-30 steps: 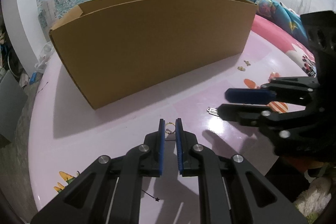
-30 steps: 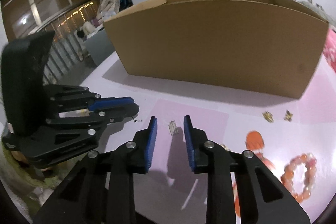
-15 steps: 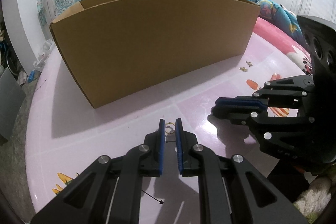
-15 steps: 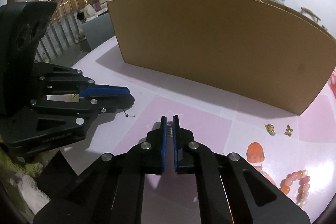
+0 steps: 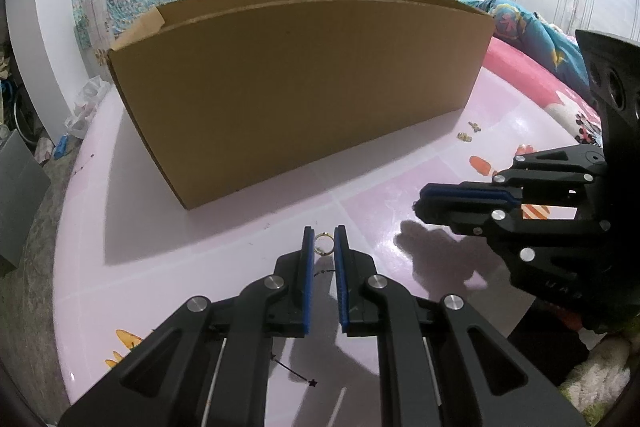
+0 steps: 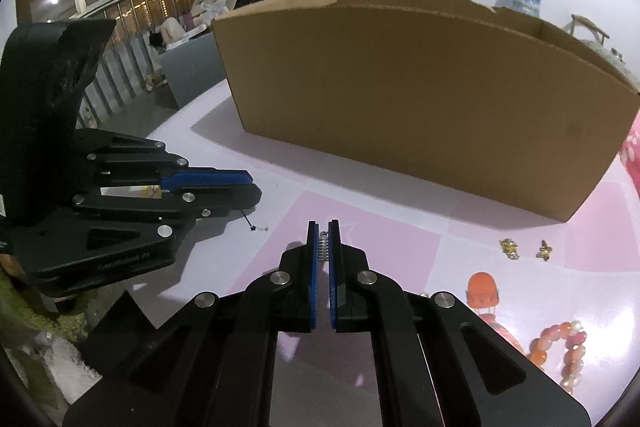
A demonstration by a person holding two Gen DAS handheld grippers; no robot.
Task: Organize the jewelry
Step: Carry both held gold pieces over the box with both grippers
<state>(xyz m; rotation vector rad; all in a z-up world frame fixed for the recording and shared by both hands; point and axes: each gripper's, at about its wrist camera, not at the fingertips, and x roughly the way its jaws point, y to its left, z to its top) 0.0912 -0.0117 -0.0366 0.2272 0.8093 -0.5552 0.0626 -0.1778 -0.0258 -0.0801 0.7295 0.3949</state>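
Left gripper [image 5: 324, 247] first: its two blue rubber pads clamp one thin gold ring [image 5: 323, 244], upright between the tips just above my pink tabletop [image 5: 200, 227]. From it a fine dark chain with one tiny black star charm [image 5: 313, 382] trails down to the glossy surface. Beside it, in the right wrist view, I read faint embossed lettering on that tool's black plastic body, too blurred to spell out.

Behind both tools stands one long brown cardboard box [image 6: 420, 99], open-topped, plain corrugated walls, one torn flap edge along the back.

Right gripper [image 6: 324, 247] is clenched on one small silver piece [image 6: 323, 249], a short strip with a ribbed or beaded edge, pinched at the pad tips and lifted clear of the table.

Further right, two small gold earrings [image 6: 526, 249] lie apart on the pink squares near the box's corner. Below them I count one bracelet [image 6: 560, 355] of round orange and pink beads, smooth and glossy, curled near an orange cartoon print [image 6: 484, 293] on the tablecloth.
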